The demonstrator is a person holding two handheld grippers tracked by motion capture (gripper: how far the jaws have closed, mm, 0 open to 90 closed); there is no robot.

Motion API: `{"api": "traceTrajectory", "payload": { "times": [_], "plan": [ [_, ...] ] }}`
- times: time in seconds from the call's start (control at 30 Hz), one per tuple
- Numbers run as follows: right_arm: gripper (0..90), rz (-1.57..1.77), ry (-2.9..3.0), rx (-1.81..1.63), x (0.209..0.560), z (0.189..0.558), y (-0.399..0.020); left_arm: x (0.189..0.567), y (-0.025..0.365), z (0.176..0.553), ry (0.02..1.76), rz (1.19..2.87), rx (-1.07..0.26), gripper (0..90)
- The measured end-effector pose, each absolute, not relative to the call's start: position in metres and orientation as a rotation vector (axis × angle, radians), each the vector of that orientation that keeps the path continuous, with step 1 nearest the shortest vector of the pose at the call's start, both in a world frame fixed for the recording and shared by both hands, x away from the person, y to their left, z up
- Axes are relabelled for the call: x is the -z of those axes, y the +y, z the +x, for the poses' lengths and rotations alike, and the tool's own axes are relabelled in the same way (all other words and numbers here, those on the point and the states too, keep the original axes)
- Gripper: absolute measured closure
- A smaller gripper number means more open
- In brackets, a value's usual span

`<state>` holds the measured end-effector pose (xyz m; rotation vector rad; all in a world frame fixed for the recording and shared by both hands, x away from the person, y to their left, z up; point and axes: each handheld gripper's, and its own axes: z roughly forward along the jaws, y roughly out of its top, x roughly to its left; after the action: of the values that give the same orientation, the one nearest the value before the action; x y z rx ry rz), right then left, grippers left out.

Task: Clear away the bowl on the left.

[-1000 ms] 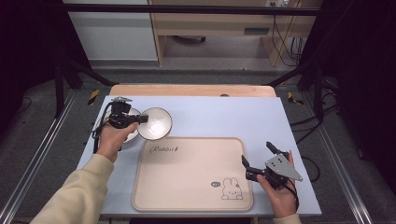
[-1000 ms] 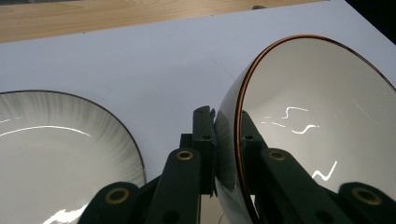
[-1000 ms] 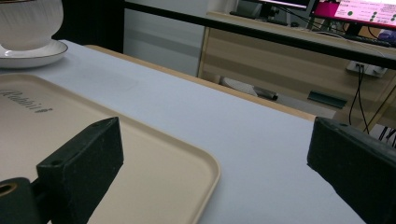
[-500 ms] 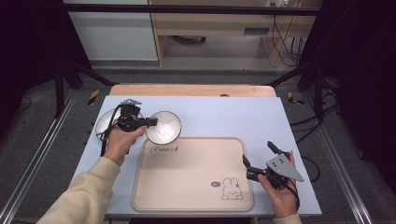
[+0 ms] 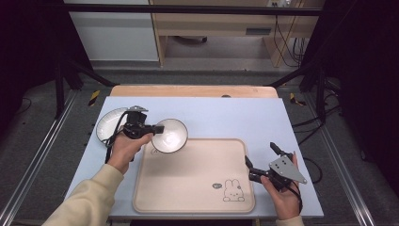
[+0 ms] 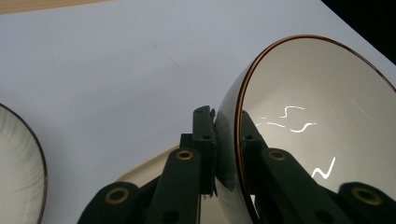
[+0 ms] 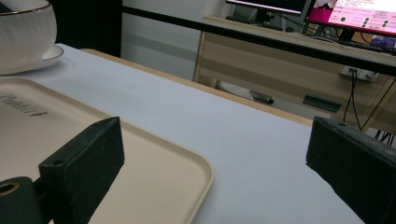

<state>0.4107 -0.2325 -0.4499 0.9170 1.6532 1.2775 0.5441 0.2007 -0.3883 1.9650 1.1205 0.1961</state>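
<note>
We list a bowl (image 5: pixel 170 135), white with a thin brown rim, held at its rim by the left gripper (image 5: pixel 157 129). In the left gripper view the two jaws pinch the bowl's wall, one outside and one inside, with the bowl (image 6: pixel 322 126) tilted on edge. In the high view the bowl overlaps the tray's (image 5: pixel 193 183) upper-left corner; we cannot tell whether it touches the tray. We note the left hand (image 5: pixel 123 149) behind the gripper, in a cream sleeve.

We list a plate (image 5: pixel 109 125), white with a dark rim, on the table (image 5: pixel 226 117) just left of the left gripper. Its edge shows at the left of the left gripper view (image 6: pixel 21 163).

We list the tray, beige with a small rabbit print near its lower right, lying flat on the pale blue table top.

We list the right gripper (image 5: pixel 261 162), held by the right hand (image 5: pixel 282 193) at the tray's right edge, well apart from the bowl. In the right gripper view its jaws stand wide apart with nothing between them, above the tray's corner (image 7: pixel 154 177) and the table (image 7: pixel 261 149).
</note>
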Motion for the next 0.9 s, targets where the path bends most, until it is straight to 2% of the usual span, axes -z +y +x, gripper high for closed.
{"api": "traceTrajectory", "payload": {
  "times": [0.9],
  "plan": [
    [4.6, 0.929, 1.643, -1.288, 0.45, 0.411, -0.234, 0.396, 0.176, 0.525, 1.055, 2.015, -0.128, 82.3]
  ]
}}
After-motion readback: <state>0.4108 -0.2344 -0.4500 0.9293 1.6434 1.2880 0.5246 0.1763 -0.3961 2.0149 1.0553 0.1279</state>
